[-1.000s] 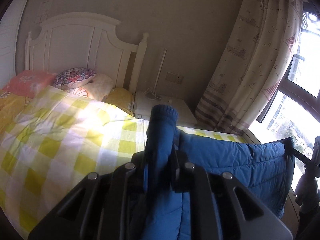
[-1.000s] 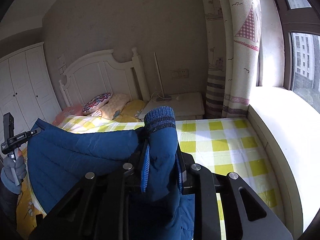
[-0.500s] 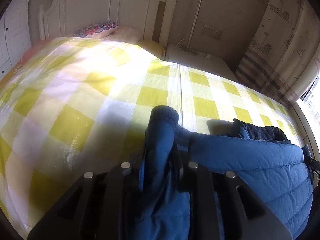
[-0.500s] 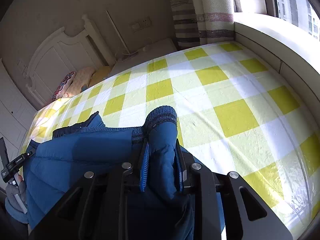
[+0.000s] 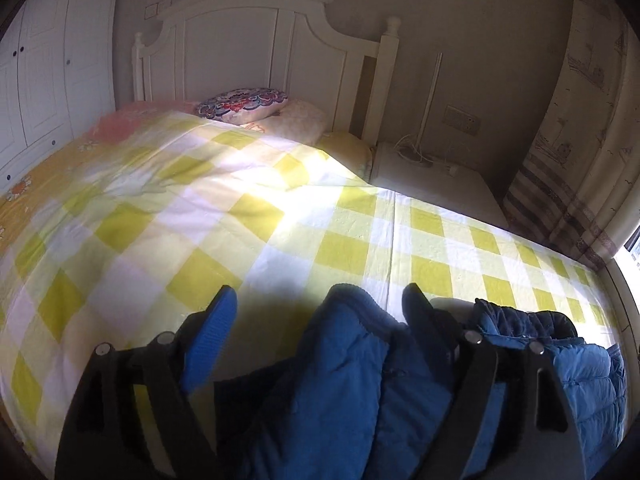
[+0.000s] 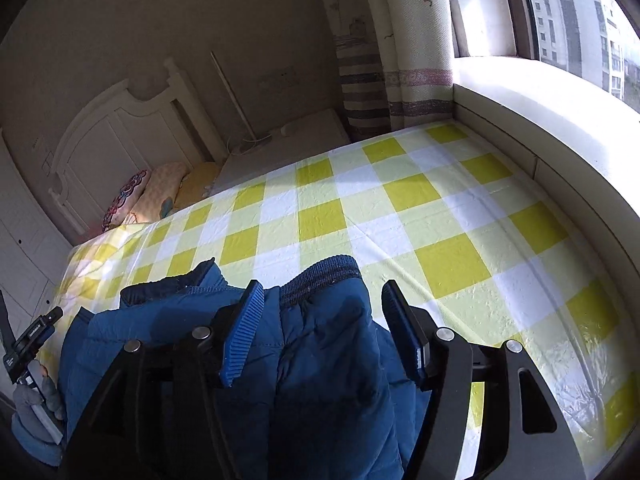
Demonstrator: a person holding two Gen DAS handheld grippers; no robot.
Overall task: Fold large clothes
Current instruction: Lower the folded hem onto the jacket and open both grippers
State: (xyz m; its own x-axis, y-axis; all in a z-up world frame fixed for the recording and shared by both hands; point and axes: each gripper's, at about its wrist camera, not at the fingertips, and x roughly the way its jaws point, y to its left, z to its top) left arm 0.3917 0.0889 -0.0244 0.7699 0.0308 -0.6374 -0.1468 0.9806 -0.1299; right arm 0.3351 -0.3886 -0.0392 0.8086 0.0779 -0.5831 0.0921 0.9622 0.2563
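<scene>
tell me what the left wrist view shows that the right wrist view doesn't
Only the left wrist view: the left gripper, jaws opening around a jacket sleeve, and the wardrobe doors in full.
Only the right wrist view: the right gripper, jaws opening around the other cuff, the window, and a gloved hand.
Both: jacket, checked sheet, headboard, pillows, curtain.

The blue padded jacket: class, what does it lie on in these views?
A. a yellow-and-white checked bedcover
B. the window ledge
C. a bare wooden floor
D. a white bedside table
A: the blue padded jacket rests on the yellow-and-white checked bedcover, its cuff between the opening jaws of the right gripper, pads clear of it.
</scene>
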